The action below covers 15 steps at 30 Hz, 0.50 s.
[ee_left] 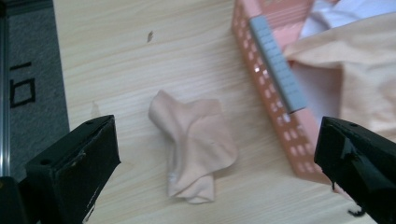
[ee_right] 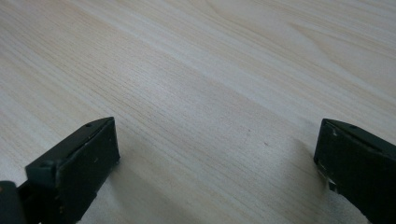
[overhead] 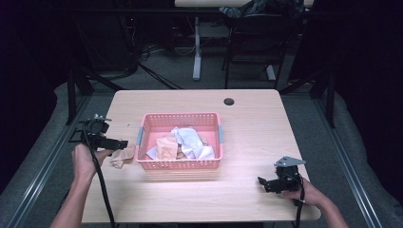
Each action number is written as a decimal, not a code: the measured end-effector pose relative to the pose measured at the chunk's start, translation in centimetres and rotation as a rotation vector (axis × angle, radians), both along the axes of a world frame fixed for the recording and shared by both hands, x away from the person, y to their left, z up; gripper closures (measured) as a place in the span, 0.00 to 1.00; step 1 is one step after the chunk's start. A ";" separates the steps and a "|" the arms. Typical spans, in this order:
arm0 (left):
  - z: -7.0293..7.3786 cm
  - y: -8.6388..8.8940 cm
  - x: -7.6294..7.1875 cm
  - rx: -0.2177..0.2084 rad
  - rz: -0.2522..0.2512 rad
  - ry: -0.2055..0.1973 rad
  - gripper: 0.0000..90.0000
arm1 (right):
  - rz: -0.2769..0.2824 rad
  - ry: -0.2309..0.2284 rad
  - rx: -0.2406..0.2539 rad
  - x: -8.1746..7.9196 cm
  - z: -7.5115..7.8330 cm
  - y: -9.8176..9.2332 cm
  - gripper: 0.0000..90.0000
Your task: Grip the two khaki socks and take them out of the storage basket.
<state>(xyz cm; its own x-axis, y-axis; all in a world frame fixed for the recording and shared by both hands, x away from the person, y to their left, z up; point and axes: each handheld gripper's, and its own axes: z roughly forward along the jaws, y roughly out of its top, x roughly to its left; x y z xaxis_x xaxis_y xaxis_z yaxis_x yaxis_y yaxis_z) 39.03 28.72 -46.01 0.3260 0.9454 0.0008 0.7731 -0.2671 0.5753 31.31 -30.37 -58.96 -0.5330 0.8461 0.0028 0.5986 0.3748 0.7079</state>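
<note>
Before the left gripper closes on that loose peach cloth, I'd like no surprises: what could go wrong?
The left gripper hangs open over the peach cloth, which lies flat and thin on the table, so the jaws might scrape wood and pinch little fabric. The pink basket sits close beside it; one jaw could catch its wall.

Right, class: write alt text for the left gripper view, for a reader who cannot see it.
A crumpled peach cloth lies on a pale wooden table, framed between the left gripper's two black jaws, which stand wide open. To its right sits a pink perforated plastic basket with a grey handle, holding peach and white fabric.
</note>
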 end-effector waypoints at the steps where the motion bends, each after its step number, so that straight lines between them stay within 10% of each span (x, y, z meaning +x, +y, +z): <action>1: 0.3 -0.2 -0.1 -0.005 -0.010 -0.005 0.00 | 0.000 0.000 0.000 0.0 0.0 0.0 0.00; 15: 1.7 -4.3 0.2 -0.014 -0.133 -0.031 0.00 | 0.003 0.001 0.000 0.0 0.0 0.0 0.00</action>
<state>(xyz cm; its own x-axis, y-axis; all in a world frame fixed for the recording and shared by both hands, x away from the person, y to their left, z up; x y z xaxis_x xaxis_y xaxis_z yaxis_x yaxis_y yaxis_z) 39.23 24.39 -44.32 0.4485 0.8938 -0.0002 0.7134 -0.3579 0.6025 31.32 -30.39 -58.96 -0.5355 0.8445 0.0031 0.5979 0.3766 0.7076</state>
